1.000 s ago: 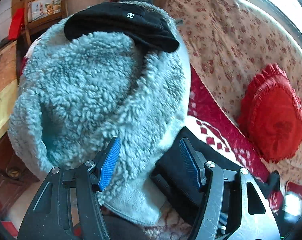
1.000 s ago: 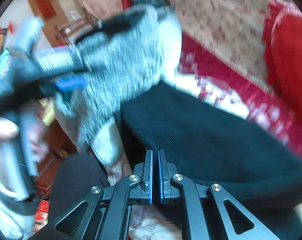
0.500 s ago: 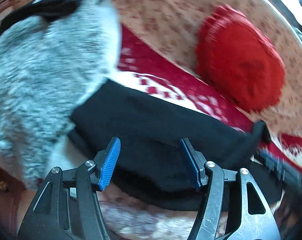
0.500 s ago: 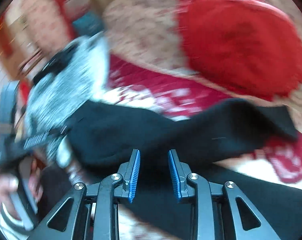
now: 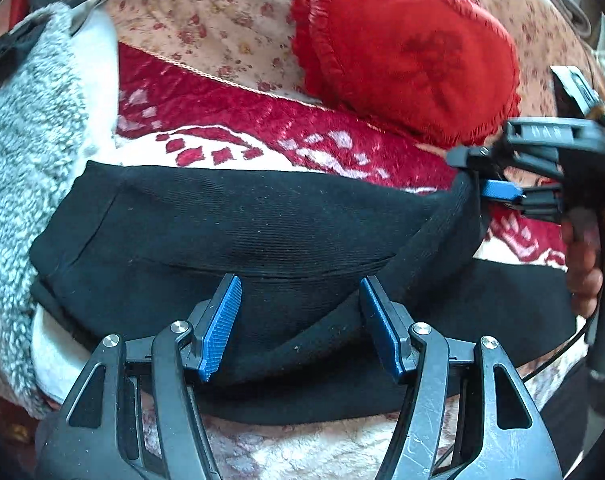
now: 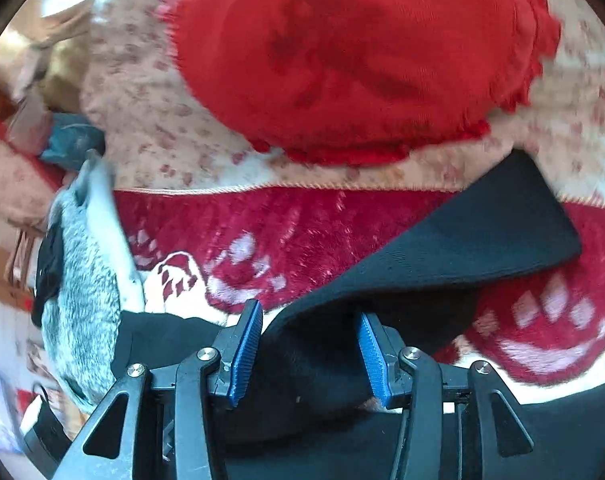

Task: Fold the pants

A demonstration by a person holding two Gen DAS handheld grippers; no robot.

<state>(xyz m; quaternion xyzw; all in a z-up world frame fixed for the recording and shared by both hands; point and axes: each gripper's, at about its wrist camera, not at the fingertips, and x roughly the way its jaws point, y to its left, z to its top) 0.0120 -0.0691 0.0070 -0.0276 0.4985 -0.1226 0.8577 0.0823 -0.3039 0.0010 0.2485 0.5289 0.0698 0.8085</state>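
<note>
Black pants [image 5: 238, 224] across frame centre on red blanket [image 5: 230, 120]. Left gripper [image 5: 300, 324] jaws apart above cloth. Right gripper [image 6: 306, 356] jaws just opening, cloth between, unclamped. Red cushion [image 6: 342, 48] above.

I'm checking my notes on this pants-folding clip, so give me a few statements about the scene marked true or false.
1. The pants are black. True.
2. The cushion behind them is blue. False: it is red.
3. The left claw is clamped shut. False: its jaws stand apart over the black cloth.
4. A grey fleece lies at the left edge of the left wrist view. True.
5. The right claw has just been opening, with black cloth between its jaws. True.
</note>
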